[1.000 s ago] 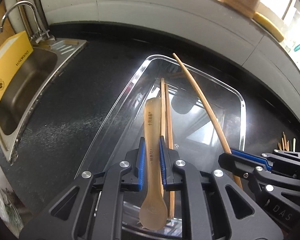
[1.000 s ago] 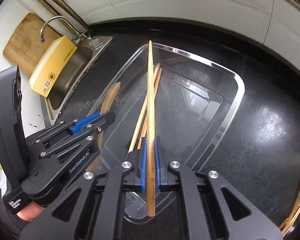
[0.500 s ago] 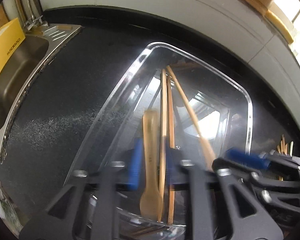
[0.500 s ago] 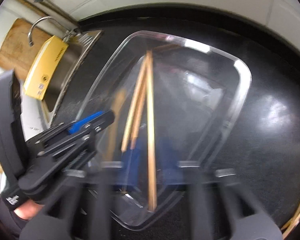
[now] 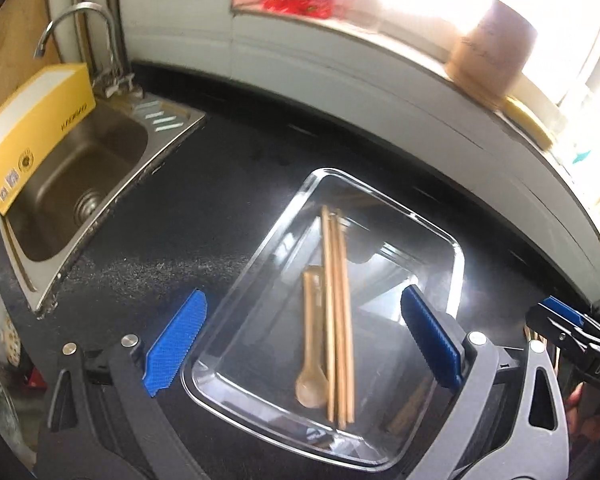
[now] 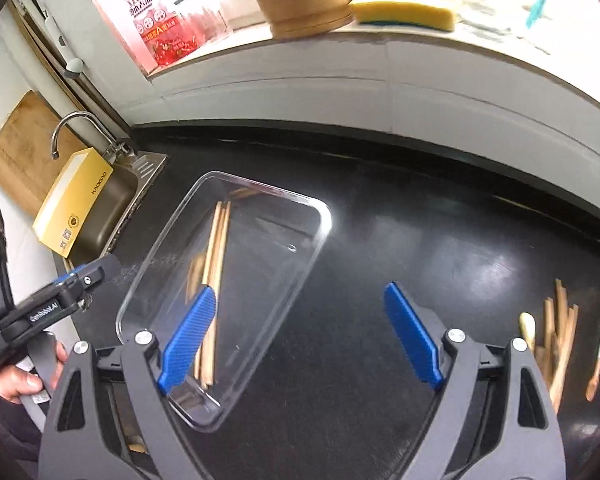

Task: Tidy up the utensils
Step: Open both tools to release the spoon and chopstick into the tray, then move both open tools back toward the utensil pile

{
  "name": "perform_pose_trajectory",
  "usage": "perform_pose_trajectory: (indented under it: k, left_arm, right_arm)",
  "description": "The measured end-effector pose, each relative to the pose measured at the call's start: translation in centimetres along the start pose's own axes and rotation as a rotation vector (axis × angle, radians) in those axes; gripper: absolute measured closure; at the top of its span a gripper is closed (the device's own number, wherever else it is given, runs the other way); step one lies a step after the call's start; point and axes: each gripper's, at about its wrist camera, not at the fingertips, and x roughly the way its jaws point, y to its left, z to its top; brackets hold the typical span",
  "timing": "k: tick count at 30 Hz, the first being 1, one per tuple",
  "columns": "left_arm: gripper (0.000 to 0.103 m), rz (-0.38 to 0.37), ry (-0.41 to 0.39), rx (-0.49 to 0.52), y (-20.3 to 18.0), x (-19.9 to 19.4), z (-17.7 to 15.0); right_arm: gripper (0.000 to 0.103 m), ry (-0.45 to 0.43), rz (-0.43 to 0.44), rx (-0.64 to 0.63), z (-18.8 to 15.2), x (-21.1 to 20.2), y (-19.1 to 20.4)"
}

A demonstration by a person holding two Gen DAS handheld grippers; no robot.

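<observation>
A clear glass tray (image 5: 458, 256) is sitting on the black counter. Three wooden chopsticks (image 5: 338, 312) are lying side by side along its length, and a pale wooden spoon (image 5: 312, 344) is lying just beside them, bowl toward the near end. More wooden utensils (image 6: 556, 336) are lying loose on the counter, well apart from the tray.

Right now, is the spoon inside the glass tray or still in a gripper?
Inside. The spoon lies flat in the glass tray beside the chopsticks; the left gripper is open.
</observation>
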Motion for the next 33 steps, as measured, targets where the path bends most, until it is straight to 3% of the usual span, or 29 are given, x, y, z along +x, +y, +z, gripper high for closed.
perform_pose_trajectory:
  k: [9, 20, 26, 33]
  left_arm:
    - [0.008, -0.059, 0.007, 0.181, -8.7, -3.5, -4.5]
    - [0.008, -0.219, 0.045, 0.404, -23.6, -5.6, -12.2]
    - [0.008, -0.257, 0.050, 0.460, -28.3, -6.3, -15.4]
    - [0.008, -0.243, 0.060, 0.471, -30.6, -5.6, -16.5]
  right_arm:
    - [0.020, -0.089, -0.120, 0.004, -5.7, -7.4, -3.7]
    - [0.020, -0.140, -0.325, 0.172, -15.8, -18.8, -15.2]
    - [0.020, -0.170, -0.367, 0.224, -19.9, -22.6, -19.1]
    - [0.020, -0.198, -0.374, 0.238, -21.2, -24.2, -21.1]
